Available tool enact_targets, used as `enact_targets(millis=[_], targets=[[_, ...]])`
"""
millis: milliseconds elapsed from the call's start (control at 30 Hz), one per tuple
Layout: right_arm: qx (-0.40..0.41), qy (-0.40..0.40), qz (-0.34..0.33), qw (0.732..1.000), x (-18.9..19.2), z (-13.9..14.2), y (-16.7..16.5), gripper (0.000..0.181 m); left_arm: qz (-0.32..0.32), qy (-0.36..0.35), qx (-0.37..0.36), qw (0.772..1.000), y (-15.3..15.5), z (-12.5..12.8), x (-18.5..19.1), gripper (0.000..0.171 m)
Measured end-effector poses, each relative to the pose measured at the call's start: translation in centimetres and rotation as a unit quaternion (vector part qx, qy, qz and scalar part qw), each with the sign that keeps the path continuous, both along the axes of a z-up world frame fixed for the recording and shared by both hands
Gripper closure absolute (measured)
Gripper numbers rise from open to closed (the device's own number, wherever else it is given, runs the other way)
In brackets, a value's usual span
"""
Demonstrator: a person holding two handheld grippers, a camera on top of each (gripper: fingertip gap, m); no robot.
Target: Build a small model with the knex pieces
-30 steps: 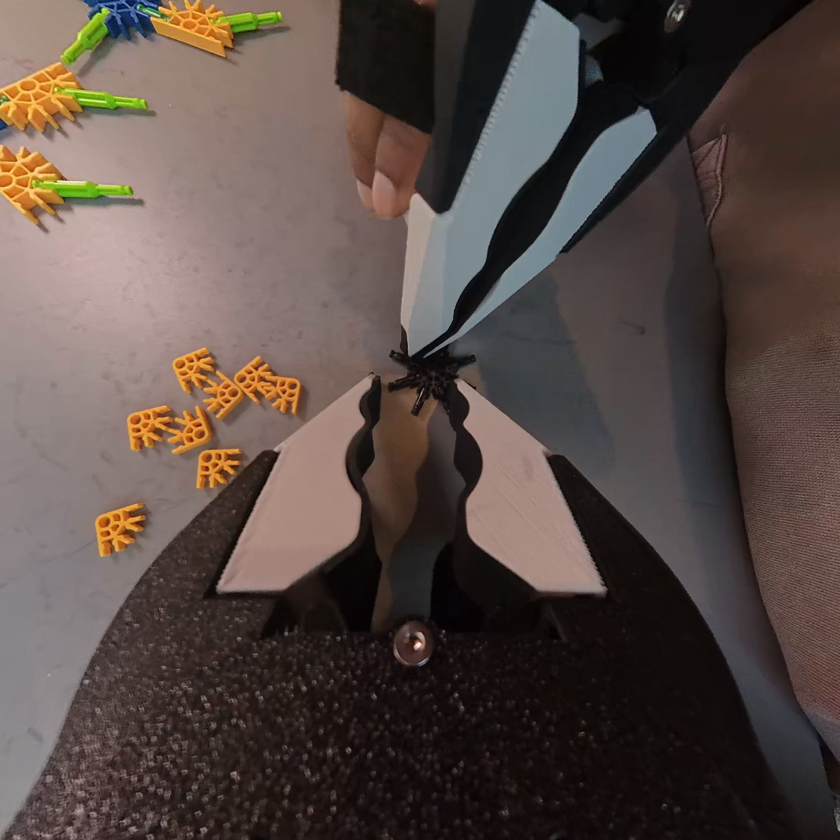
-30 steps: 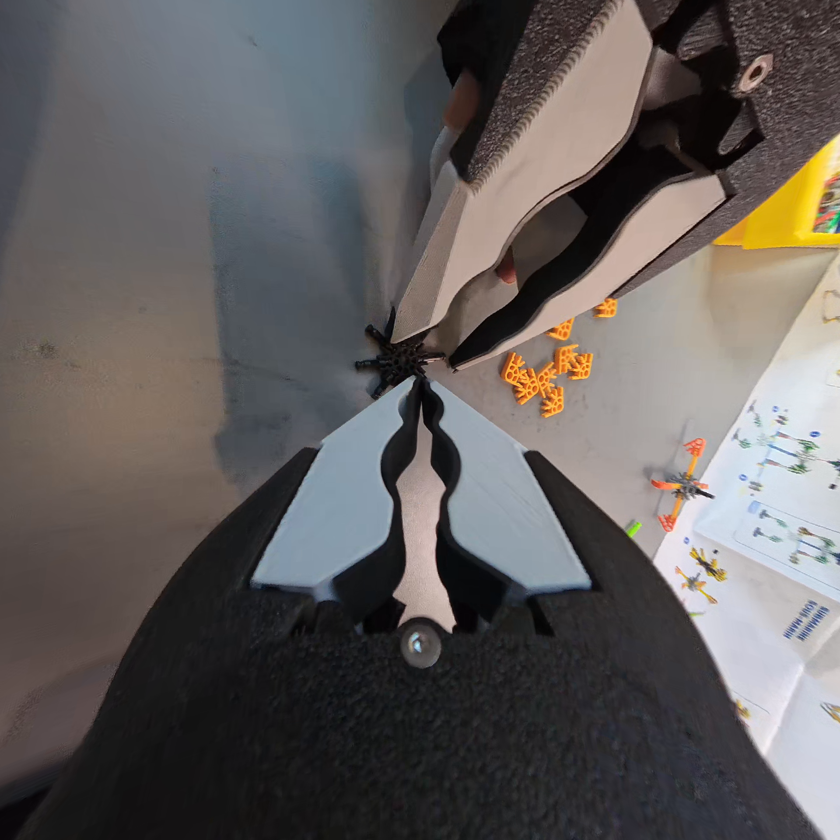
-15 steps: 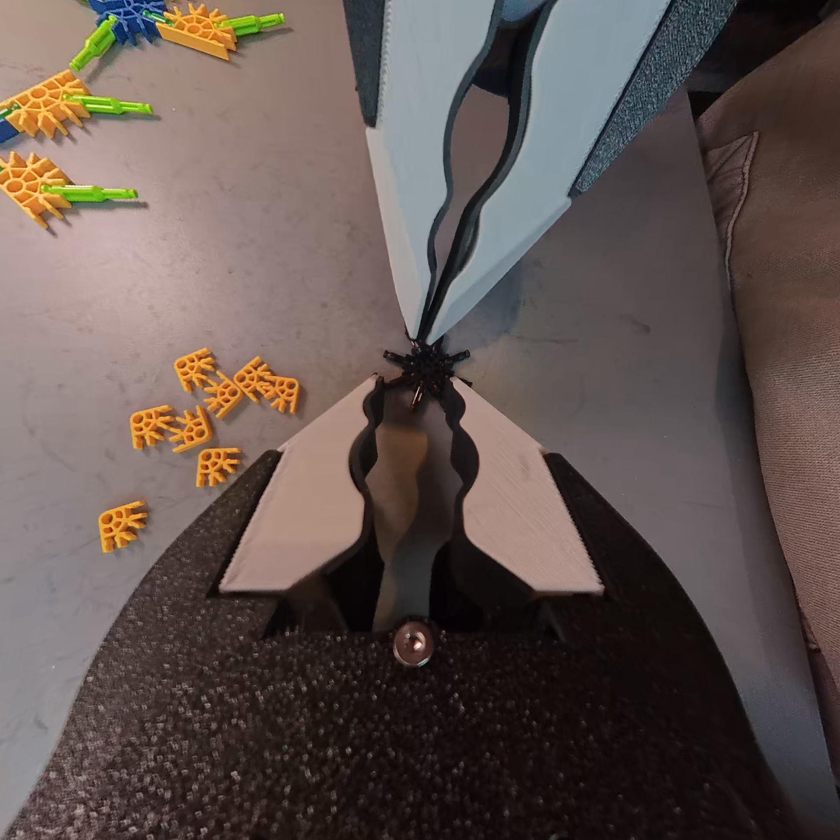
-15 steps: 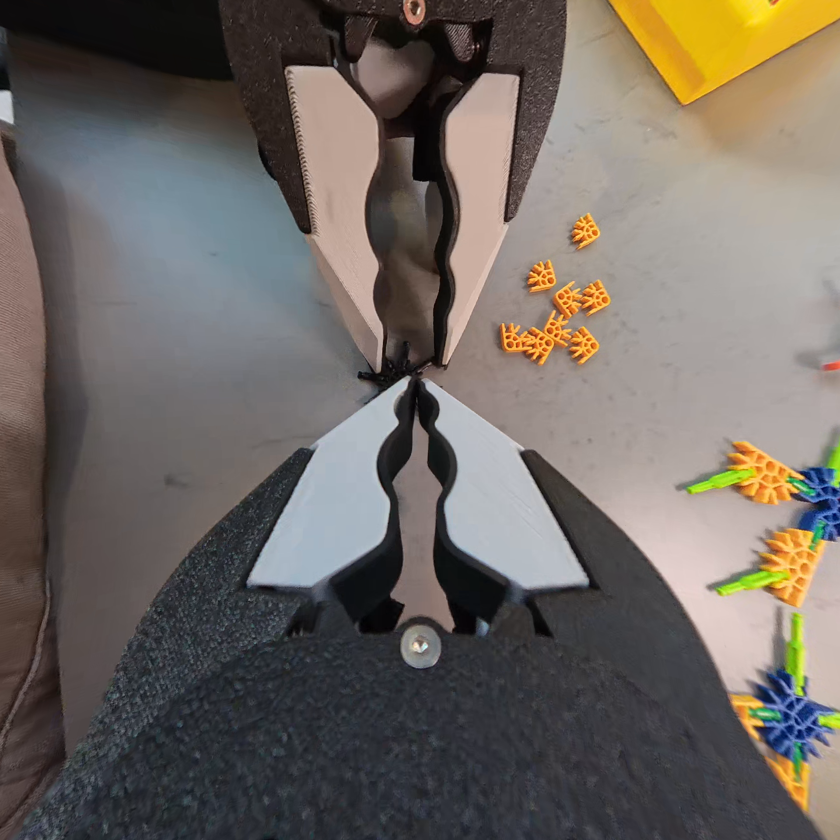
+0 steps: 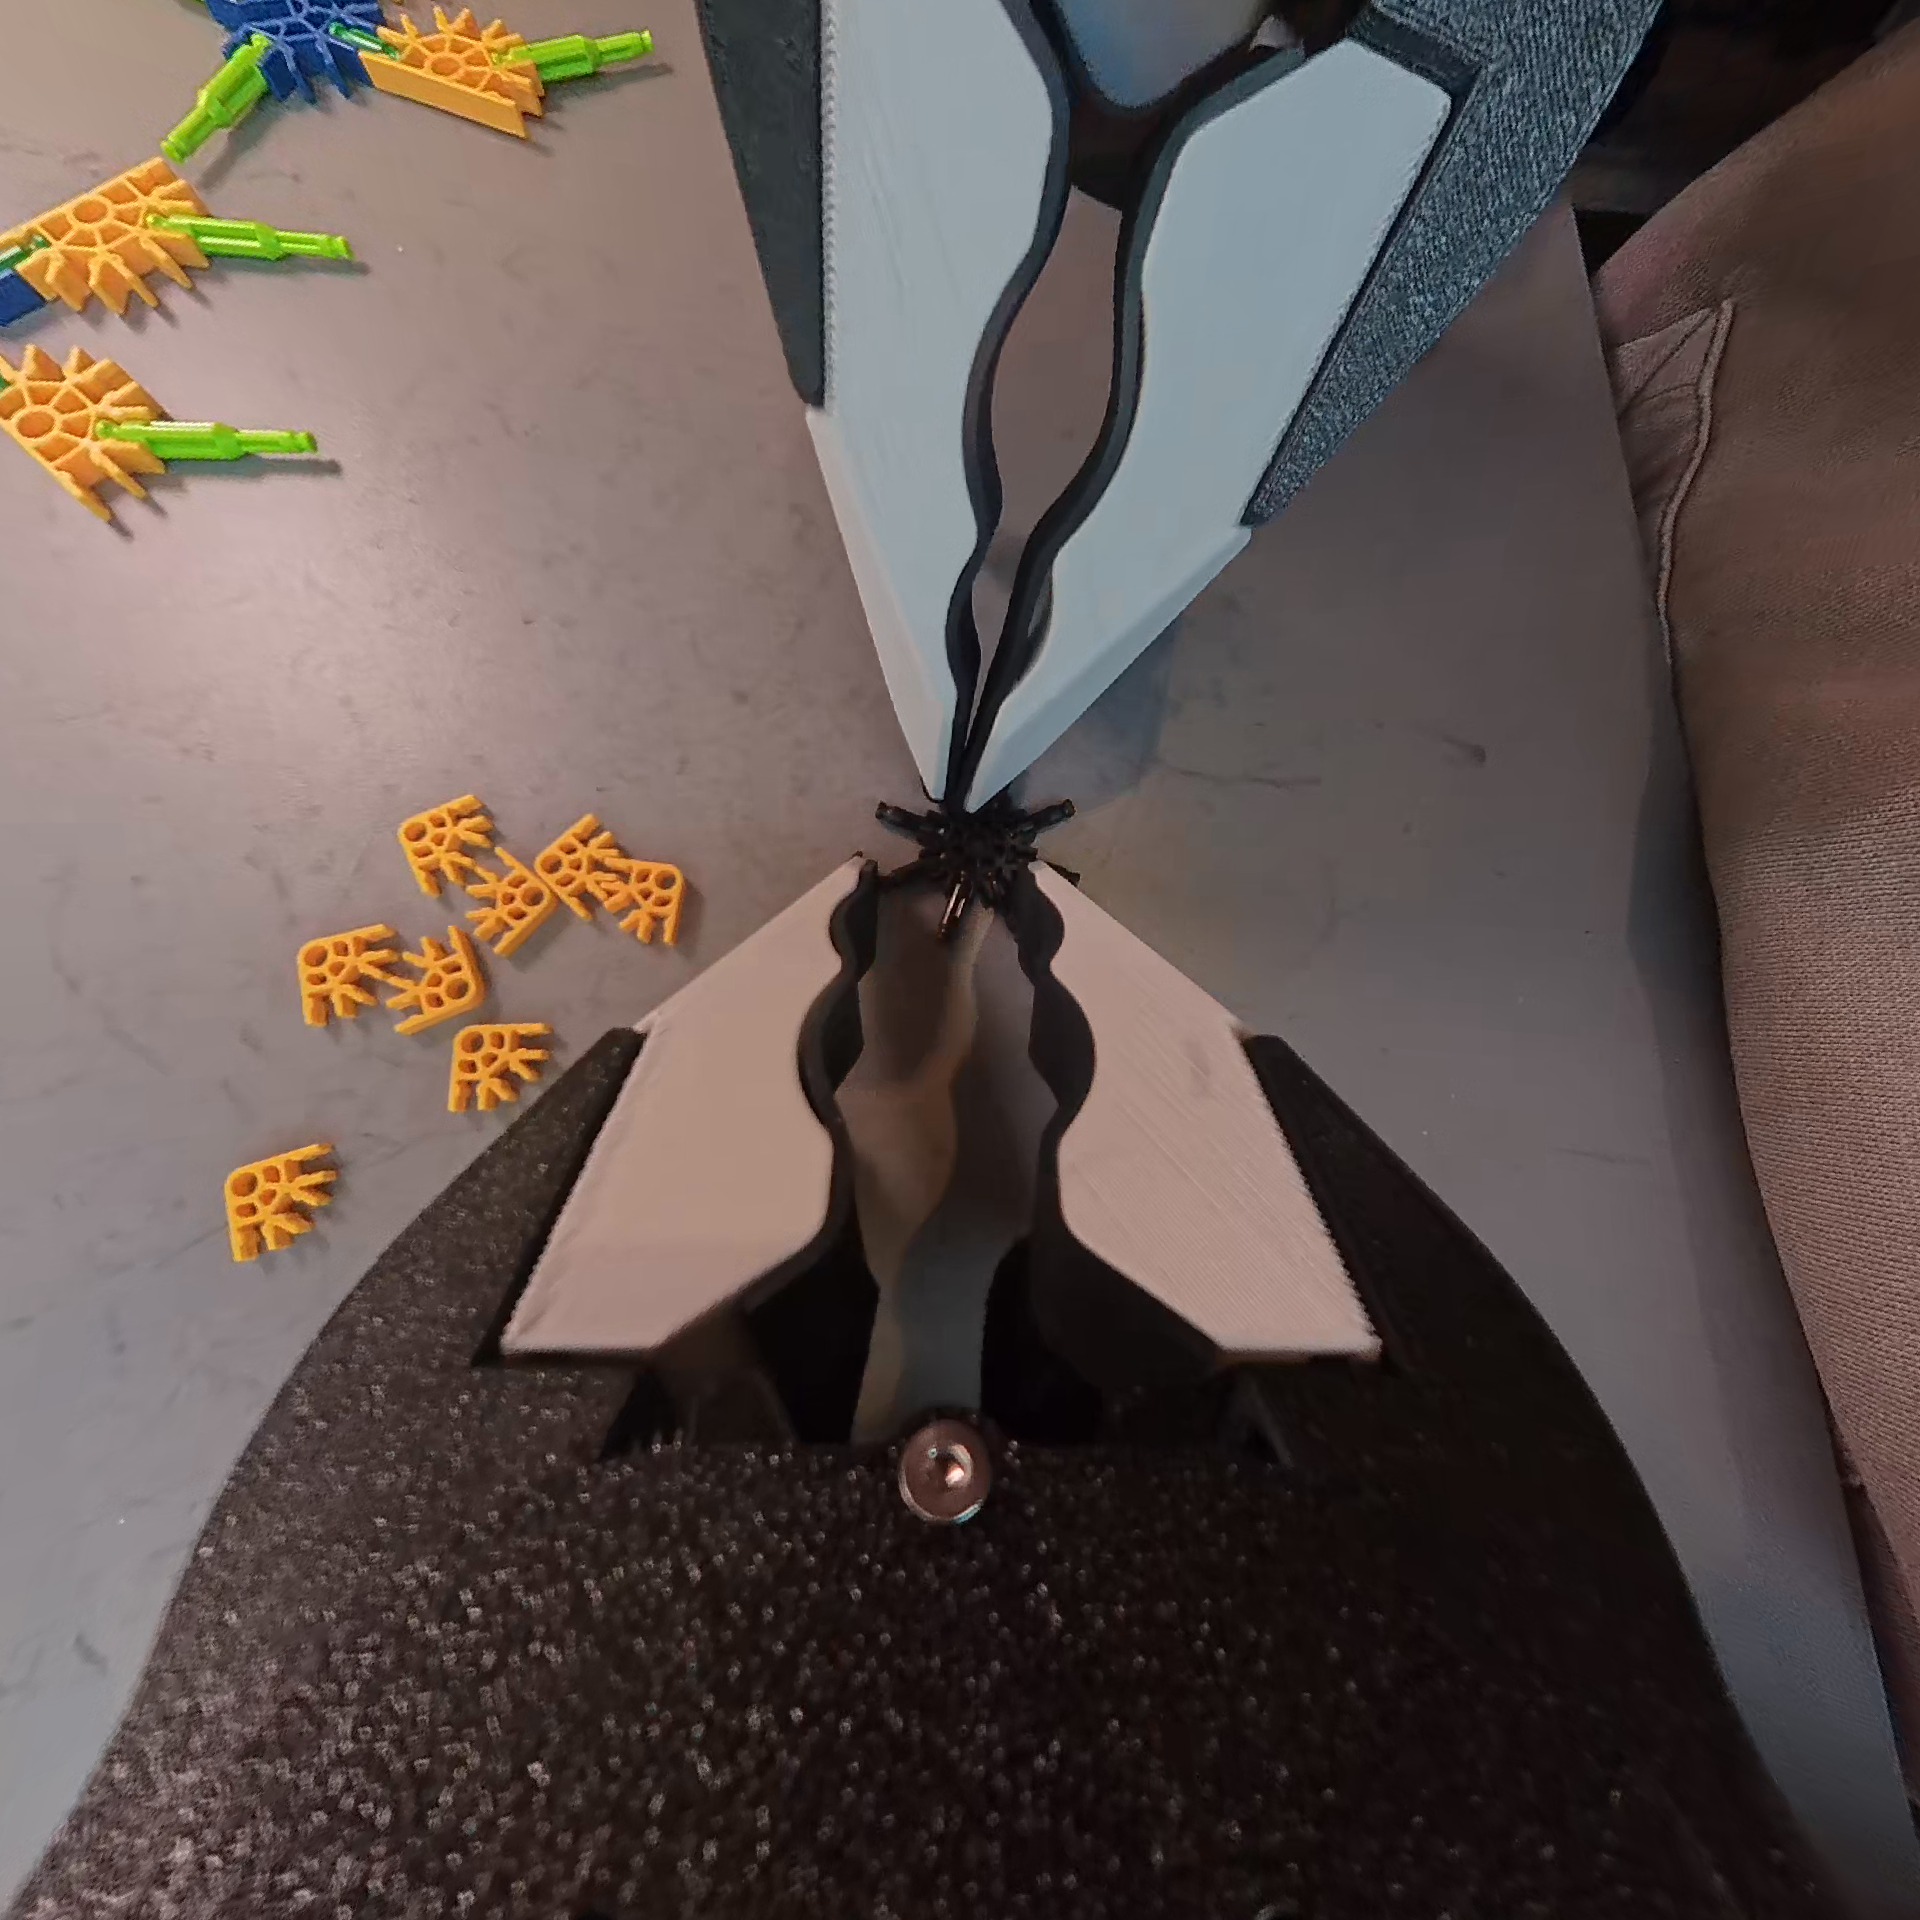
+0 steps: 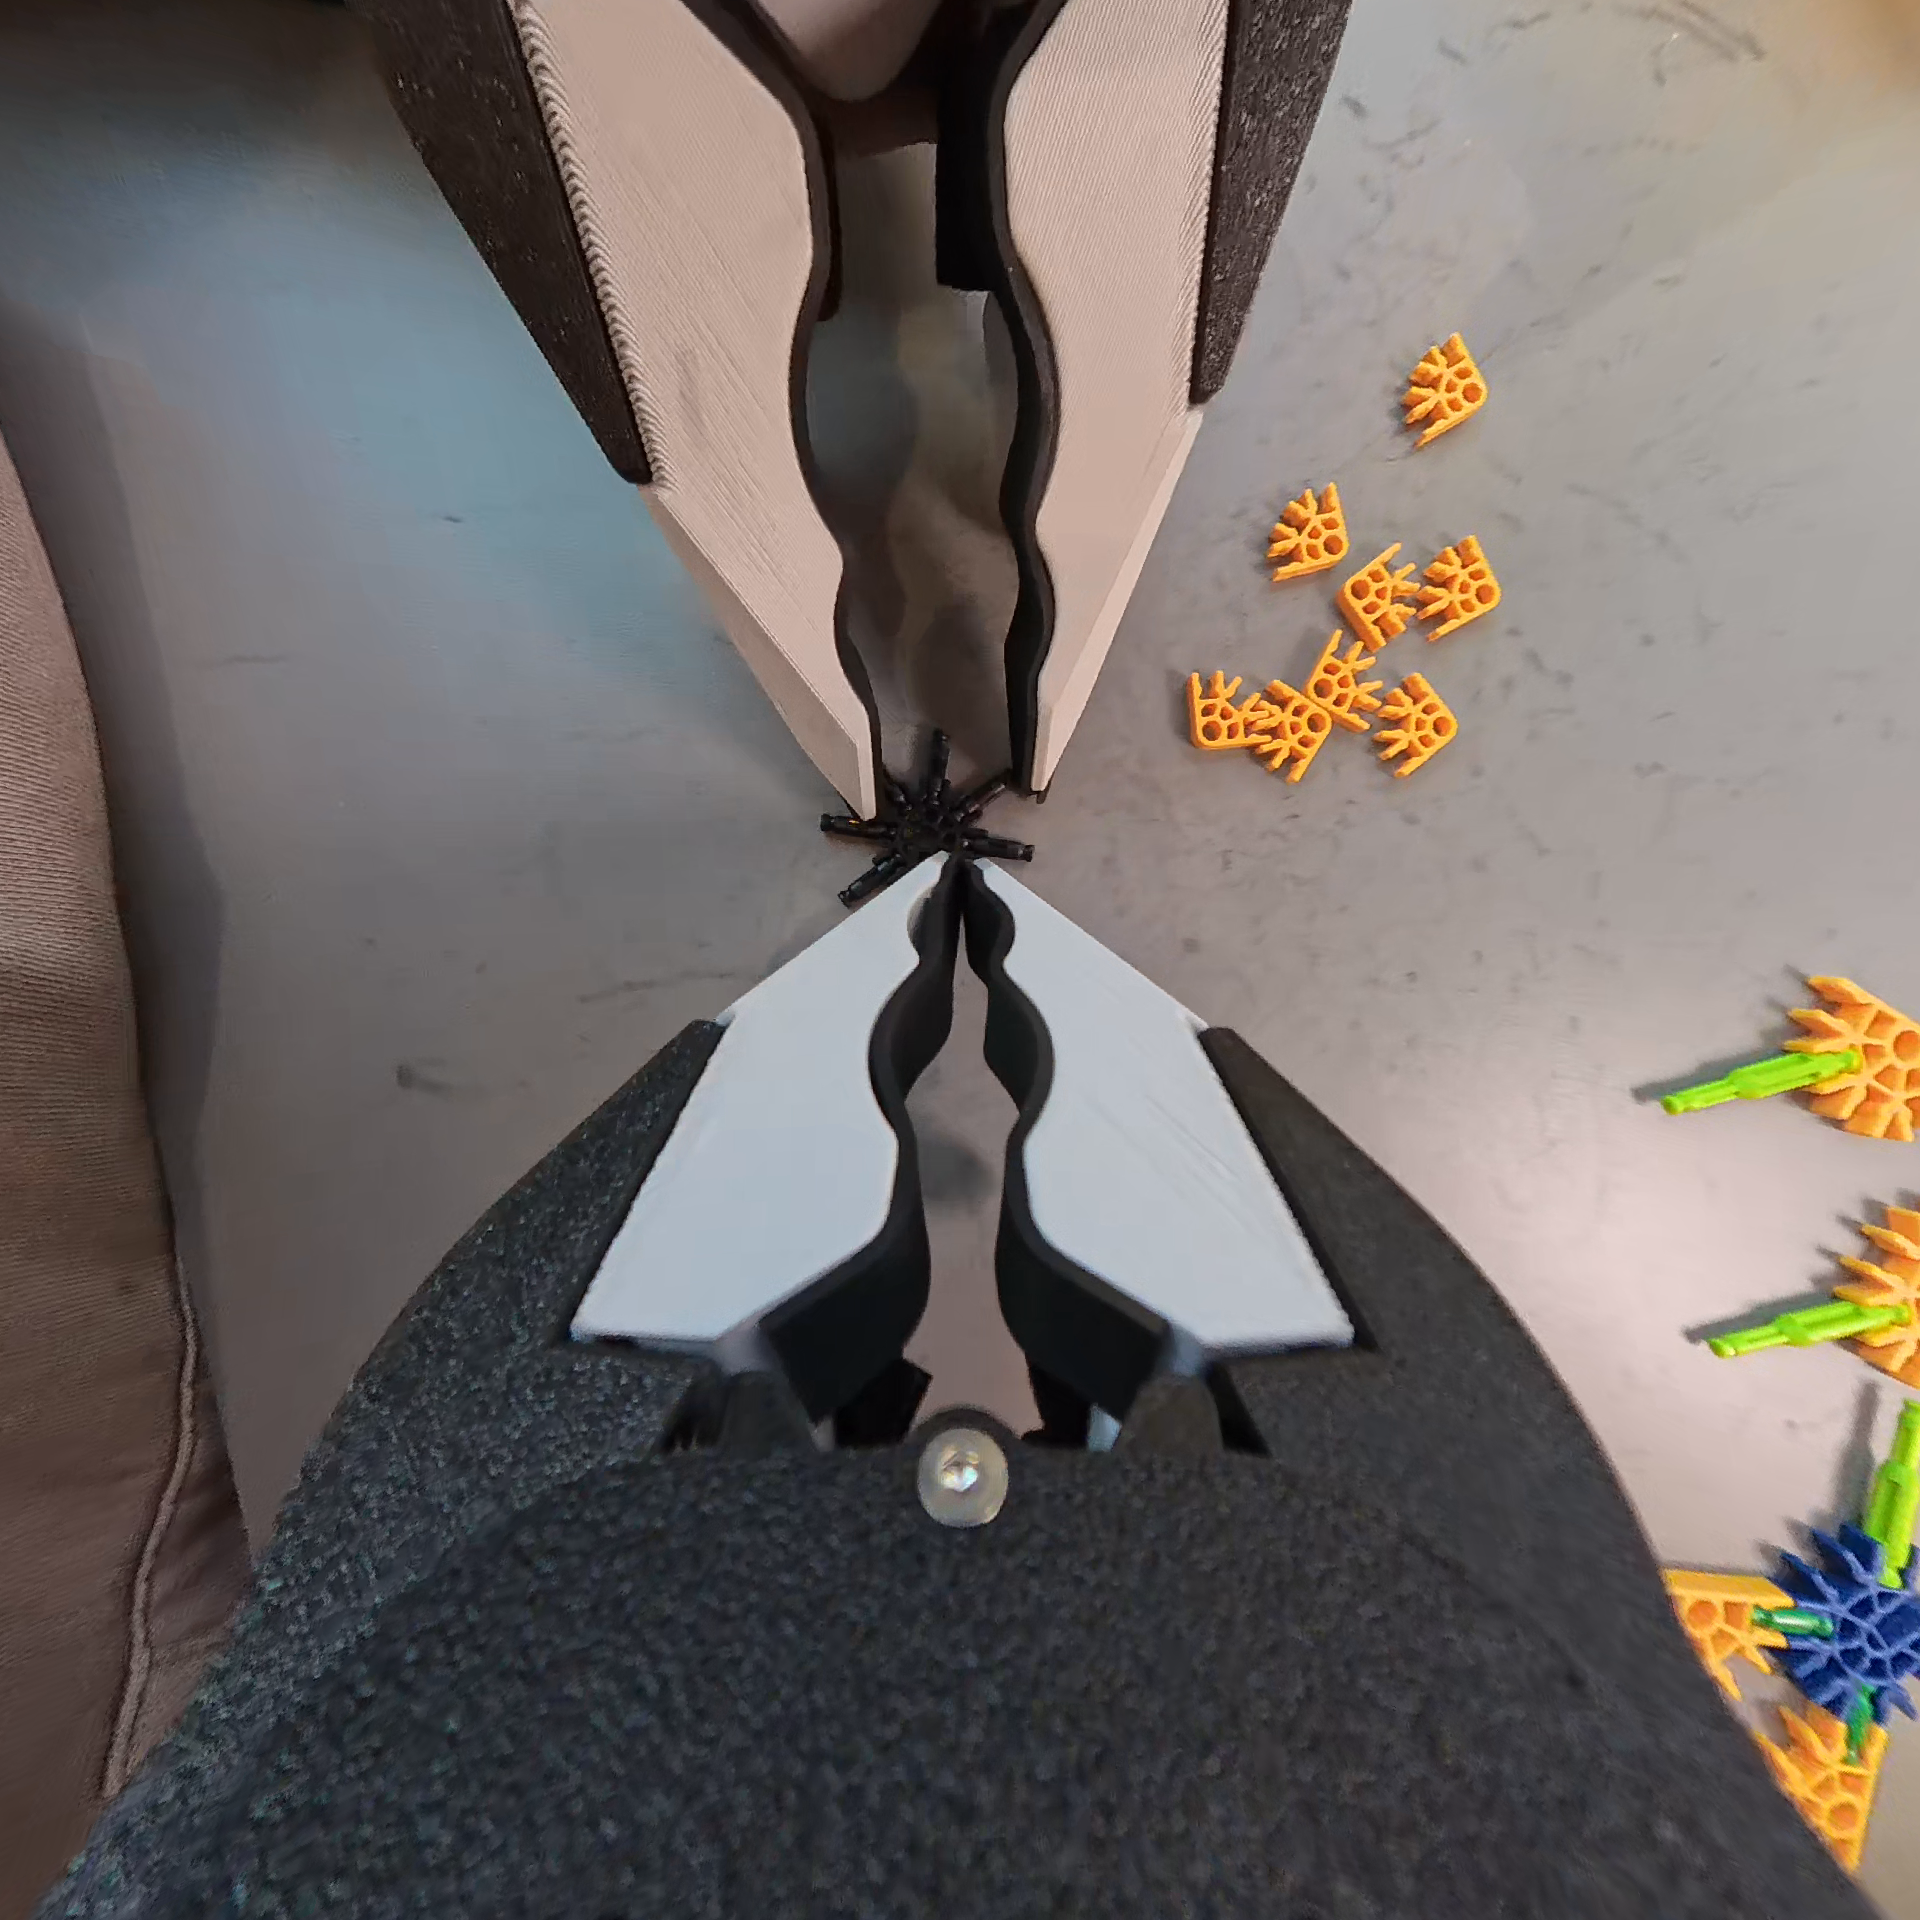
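Observation:
A small black star-shaped connector with short black rods (image 5: pixel 971 847) hangs just above the grey table (image 5: pixel 416 623), between the two grippers. My left gripper (image 5: pixel 956 873) has its tips on either side of the connector and is closed on it. My right gripper (image 5: pixel 961 795) comes in from the top of the left wrist view, tips pinched together on the connector's far edge. In the right wrist view, the right gripper (image 6: pixel 954 862) is shut at the connector (image 6: pixel 914 826). The left gripper (image 6: pixel 951 784) faces it from above, tip to tip.
Several small orange connectors (image 5: pixel 499 935) lie left of the left gripper and show in the right wrist view (image 6: pixel 1351 644). Orange fan pieces with green rods (image 5: pixel 104 239) and a blue star piece (image 6: pixel 1849 1642) lie farther off. Brown cloth (image 5: pixel 1787 831) borders the table edge. The tips of both grippers are at nearly the same place.
The right gripper has swung round from a tilted pose to face the left gripper head-on. The hand has left the left wrist view. The black connector stays between both grippers.

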State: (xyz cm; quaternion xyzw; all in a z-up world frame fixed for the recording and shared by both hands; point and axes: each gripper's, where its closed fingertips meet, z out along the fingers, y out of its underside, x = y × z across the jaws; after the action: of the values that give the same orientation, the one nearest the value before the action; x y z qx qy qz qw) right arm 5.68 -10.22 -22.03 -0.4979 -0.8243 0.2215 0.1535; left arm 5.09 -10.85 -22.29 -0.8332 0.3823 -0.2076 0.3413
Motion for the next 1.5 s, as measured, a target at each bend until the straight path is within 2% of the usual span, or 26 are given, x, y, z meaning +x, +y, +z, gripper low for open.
enact_targets(millis=[100, 200, 300, 367, 433, 500, 533, 633, 767, 867, 933, 967, 1033, 1167, 1333, 1500], targets=[[0.002, -0.024, -0.001, 1.000, 0.2, -0.3, 0.1, 0.181, 0.000, 0.001, 0.000, 1.000, 0.0, 0.0, 0.0, 0.145], [-0.031, -0.033, -0.004, 0.999, 0.0, -0.2, 0.0, 0.181, 0.000, 0.004, 0.003, 1.000, 0.0, 0.0, 0.0, 0.145], [-0.009, -0.005, 0.004, 1.000, -0.4, -0.1, 0.1, 0.181, 0.001, 0.006, 0.003, 1.000, 0.0, 0.0, -0.2, 0.145], [-0.033, 0.019, -0.031, 0.999, -0.6, 0.2, 0.5, 0.181, 0.000, 0.006, 0.004, 1.000, 0.1, 0.0, -0.2, 0.145], [-0.072, 0.095, -0.066, 0.991, -1.3, 2.3, 1.0, 0.171, -0.008, 0.017, 0.017, 1.000, 0.1, 0.0, -0.3, 0.145], [-0.109, 0.130, -0.097, 0.981, -0.7, 4.0, 1.3, 0.165, -0.002, 0.030, 0.033, 0.999, 0.4, 0.1, -0.7, 0.145], [-0.114, 0.134, -0.113, 0.978, -0.2, 4.1, 1.5, 0.155, -0.001, 0.033, 0.035, 0.999, 0.5, 0.2, -1.0, 0.144], [-0.087, 0.133, -0.130, 0.979, 1.4, 2.9, 1.0, 0.142, 0.006, 0.031, 0.042, 0.999, 0.5, 0.9, -2.1, 0.138], [-0.026, 0.125, -0.116, 0.985, 1.5, 1.9, 0.4, 0.142, 0.062, 0.013, 0.072, 0.995, 1.6, 2.9, -5.2, 0.138], [-0.048, 0.075, -0.111, 0.990, 0.7, 0.8, -0.5, 0.124, 0.114, 0.004, 0.074, 0.991, 2.0, 3.2, -7.8, 0.138], [-0.032, 0.057, -0.112, 0.992, -0.1, 0.2, -0.8, 0.115, 0.151, 0.010, 0.079, 0.985, 2.4, 3.0, -9.5, 0.138], [-0.017, 0.056, -0.121, 0.991, -0.6, -0.1, -0.6, 0.118, 0.169, 0.011, 0.086, 0.982, 2.7, 3.1, -10.1, 0.138], [-0.032, 0.045, -0.127, 0.990, -0.9, -0.3, -0.9, 0.137, 0.194, 0.013, 0.093, 0.977, 3.0, 3.3, -11.1, 0.138], [-0.033, 0.047, -0.139, 0.989, -0.3, -0.3, 0.6, 0.162, 0.215, 0.020, 0.081, 0.973, 3.2, 2.8, -12.0, 0.135], [-0.021, 0.049, -0.162, 0.985, 0.8, 0.1, 5.1, 0.163, 0.212, 0.046, 0.039, 0.976, 3.1, 0.7, -11.6, 0.125], [-0.034, 0.091, -0.152, 0.984, -1.2, 2.0, 7.8, 0.163, 0.198, 0.042, 0.027, 0.979, 3.3, 0.0, -10.3, 0.128]])
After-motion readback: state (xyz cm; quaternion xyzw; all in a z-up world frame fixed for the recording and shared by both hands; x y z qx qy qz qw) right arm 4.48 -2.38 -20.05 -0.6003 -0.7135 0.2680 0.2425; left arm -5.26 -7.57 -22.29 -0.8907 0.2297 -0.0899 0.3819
